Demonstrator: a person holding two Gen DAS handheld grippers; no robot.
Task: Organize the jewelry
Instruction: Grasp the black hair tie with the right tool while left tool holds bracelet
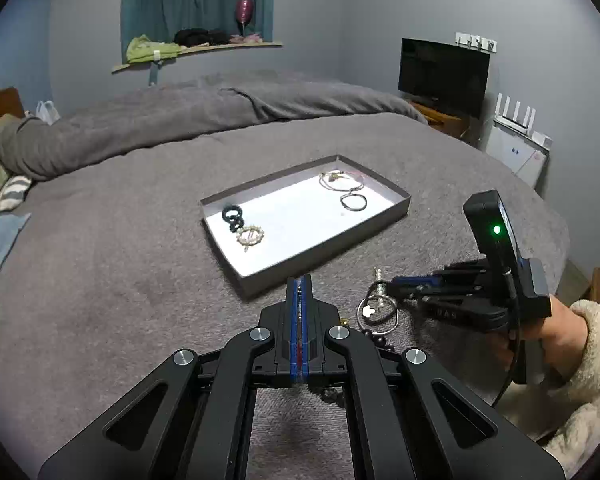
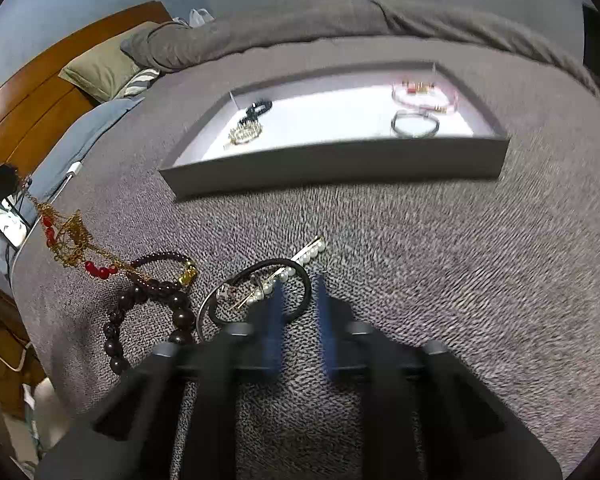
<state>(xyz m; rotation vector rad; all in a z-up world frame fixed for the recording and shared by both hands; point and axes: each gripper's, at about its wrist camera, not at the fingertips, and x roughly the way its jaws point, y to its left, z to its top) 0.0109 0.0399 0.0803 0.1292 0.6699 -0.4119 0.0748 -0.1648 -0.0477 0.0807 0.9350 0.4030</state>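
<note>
Two grippers on screen. The left gripper (image 1: pixel 299 285) has its jaws closed tight on a gold chain necklace with red beads (image 2: pixel 74 236); from the right cam I see the chain hanging off it down to the grey bed cover (image 1: pixel 120 260).

The right gripper (image 1: pixel 385 287) is tipped down at the loose pile. Its own cam is blurred and seems to show a gap between the blue pads, but from the left cam the tips look closed, so I read it as closed. Can't tell if anything is pinched.

Right at those tips lie a pearl hair clip (image 2: pixel 306 256) and a black hair tie (image 2: pixel 260 265). Just beside them are dark bead bracelets (image 2: pixel 140 300).

Further out sits the grey tray (image 2: pixel 340 164) w/ white floor. It holds black rings (image 1: pixel 233 216) and a pearl brooch (image 1: pixel 251 236) at one end, and thin bangles (image 1: pixel 342 182) at the other.
</note>
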